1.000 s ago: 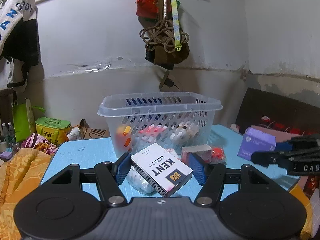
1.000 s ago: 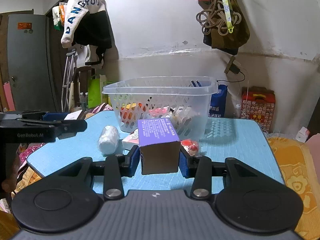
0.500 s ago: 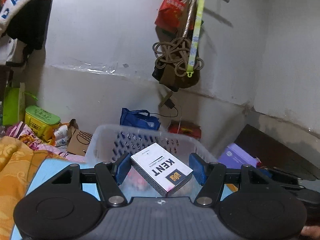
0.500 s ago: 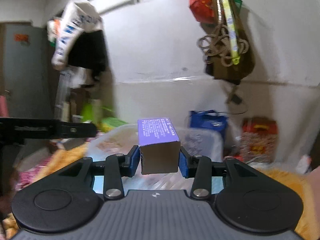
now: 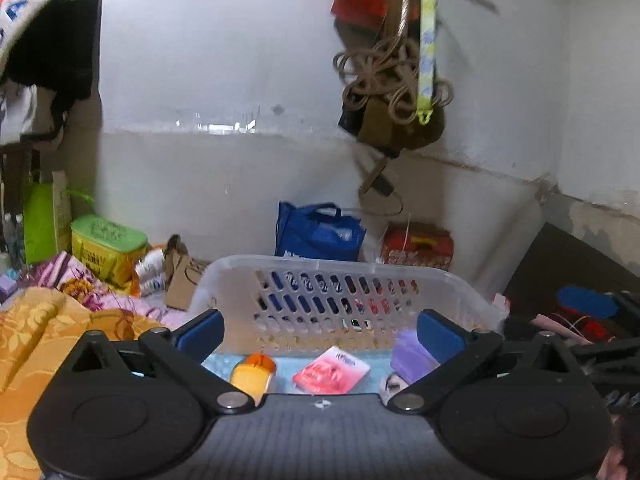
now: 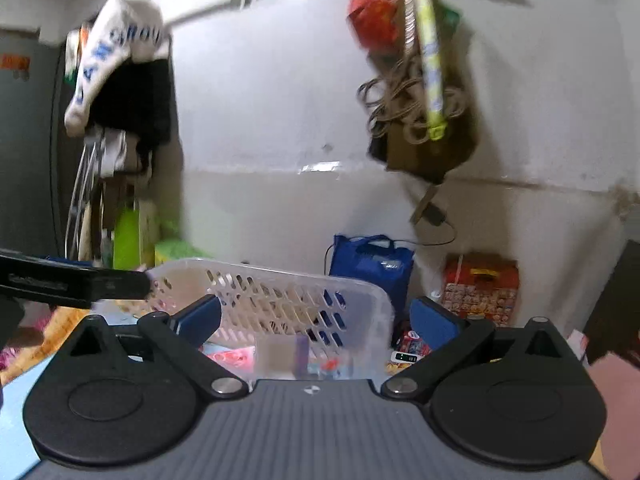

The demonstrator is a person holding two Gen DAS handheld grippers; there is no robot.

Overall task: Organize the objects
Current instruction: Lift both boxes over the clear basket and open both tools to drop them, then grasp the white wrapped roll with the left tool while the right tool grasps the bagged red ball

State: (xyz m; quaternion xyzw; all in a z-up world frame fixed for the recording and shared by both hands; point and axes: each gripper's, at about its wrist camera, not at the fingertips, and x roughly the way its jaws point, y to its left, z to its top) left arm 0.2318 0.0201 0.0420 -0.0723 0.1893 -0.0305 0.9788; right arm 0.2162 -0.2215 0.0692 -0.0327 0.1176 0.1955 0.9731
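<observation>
a: where are both tongs right now?
b: both hang over the clear plastic laundry-style basket (image 5: 344, 280). the left gripper (image 5: 320, 332) has its jaws opening, spread wide, nothing pressed between the blue pads (image 5: 199, 330). the right gripper (image 6: 316, 322) is the same, jaws opening and wide apart, no pad touching anything

a: so what lies in the basket?
b: in the left wrist view, on the basket floor: an orange-capped yellow bottle (image 5: 253, 374) at the left, a pink flat packet (image 5: 331, 370) in the middle, and a purple box (image 5: 412, 356) at the right, partly hidden behind the left gripper's right finger. something pale with a dark print sits just beside the purple box, too hidden to name

a: and from the right wrist?
b: a blurred box with a purple side (image 6: 287, 354) shows inside the basket (image 6: 280, 296), between the spread fingers, touching neither. pink packet (image 6: 234, 360) beside it. the left gripper's black body (image 6: 72, 282) reaches in from the left, over the basket rim

a: behind the basket?
b: a blue tote bag (image 5: 318, 232) and a red printed carton (image 5: 418, 246) stand against the white wall, with a coil of rope (image 5: 390, 80) hanging above
</observation>
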